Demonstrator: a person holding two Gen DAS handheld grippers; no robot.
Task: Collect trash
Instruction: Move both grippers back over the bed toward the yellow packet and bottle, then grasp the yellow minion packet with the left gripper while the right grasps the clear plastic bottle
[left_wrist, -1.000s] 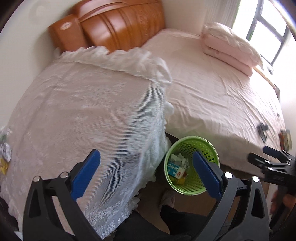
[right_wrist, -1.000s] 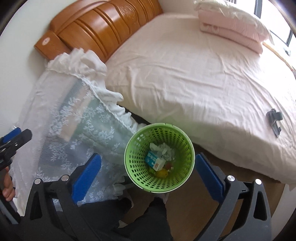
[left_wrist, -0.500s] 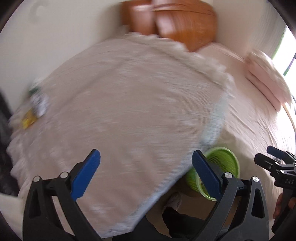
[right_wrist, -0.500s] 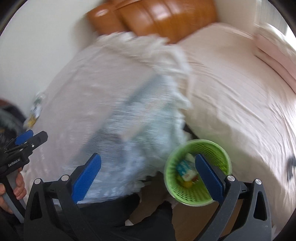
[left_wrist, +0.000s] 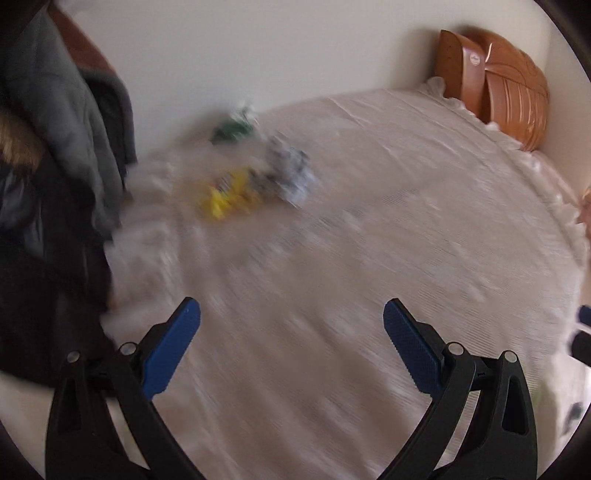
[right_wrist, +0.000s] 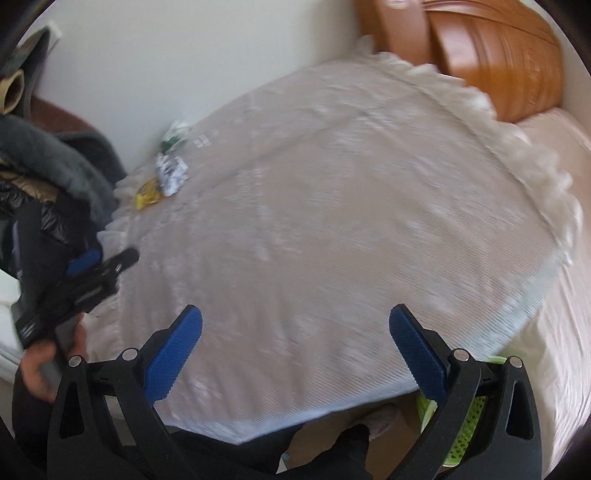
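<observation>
Both jaws apart and bare, left gripper (left_wrist: 291, 319) aimed at wrappers (left_wrist: 255, 177) by cloth's (left_wrist: 369, 229) far left corner; may snag lace with them

A tabletop (right_wrist: 332, 221) covered by a white lace cloth (left_wrist: 369, 258) is set against a plain pale wall (right_wrist: 184, 55). A carved wooden headboard (right_wrist: 498, 55) and a pink-sheeted bed (right_wrist: 561, 258) are seen beyond; dark coats (left_wrist: 55, 147) are piled at the left.
</observation>
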